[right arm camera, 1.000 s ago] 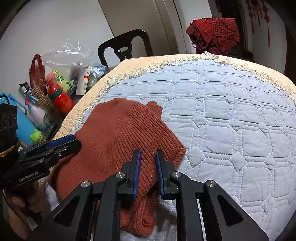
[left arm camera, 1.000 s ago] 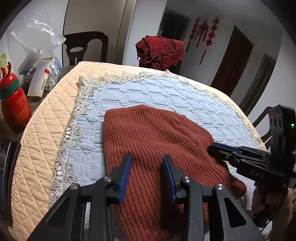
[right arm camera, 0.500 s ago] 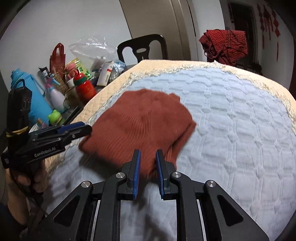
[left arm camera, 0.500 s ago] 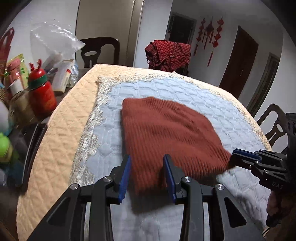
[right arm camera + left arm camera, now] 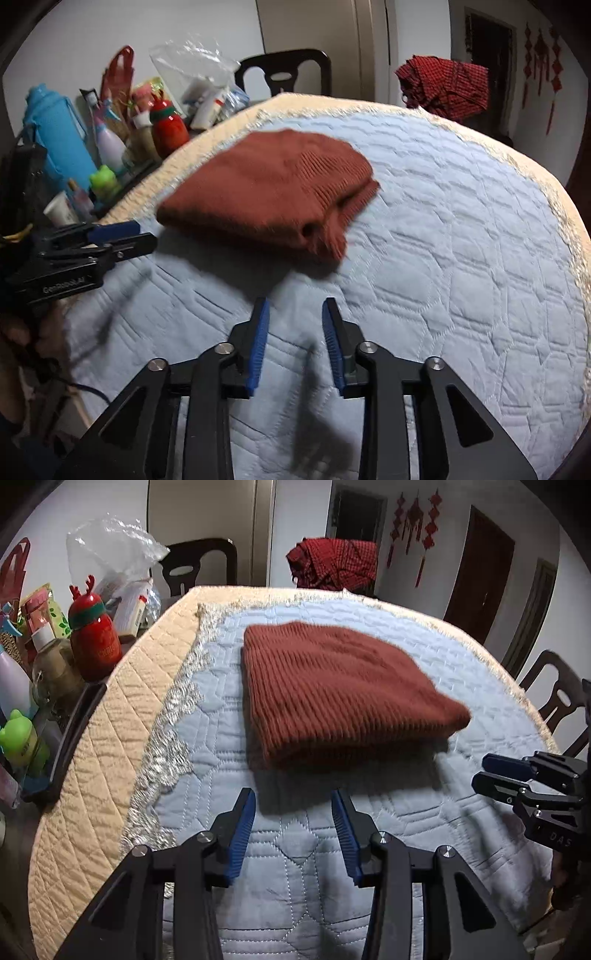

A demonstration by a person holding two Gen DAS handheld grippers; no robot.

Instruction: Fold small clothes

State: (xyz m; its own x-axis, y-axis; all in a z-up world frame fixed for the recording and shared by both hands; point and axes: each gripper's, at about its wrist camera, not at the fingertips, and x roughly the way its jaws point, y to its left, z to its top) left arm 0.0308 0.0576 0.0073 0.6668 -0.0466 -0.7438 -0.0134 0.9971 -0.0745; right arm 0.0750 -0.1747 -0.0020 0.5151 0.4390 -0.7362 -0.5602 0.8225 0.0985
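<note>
Sweater (image 5: 332, 698) now folded and released, lying at 12 o'clock on blue quilt (image 5: 288, 849). Left gripper (image 5: 293, 825) and right gripper (image 5: 295, 339) both pulled back, jaws apart, holding nothing. Probably finished with this piece.

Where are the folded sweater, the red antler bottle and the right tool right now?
folded sweater (image 5: 332, 694), left wrist view, middle of its top layer.
red antler bottle (image 5: 94, 642), left wrist view, on its red body.
right tool (image 5: 295, 343), right wrist view, midway between its open blue fingertips.
</note>
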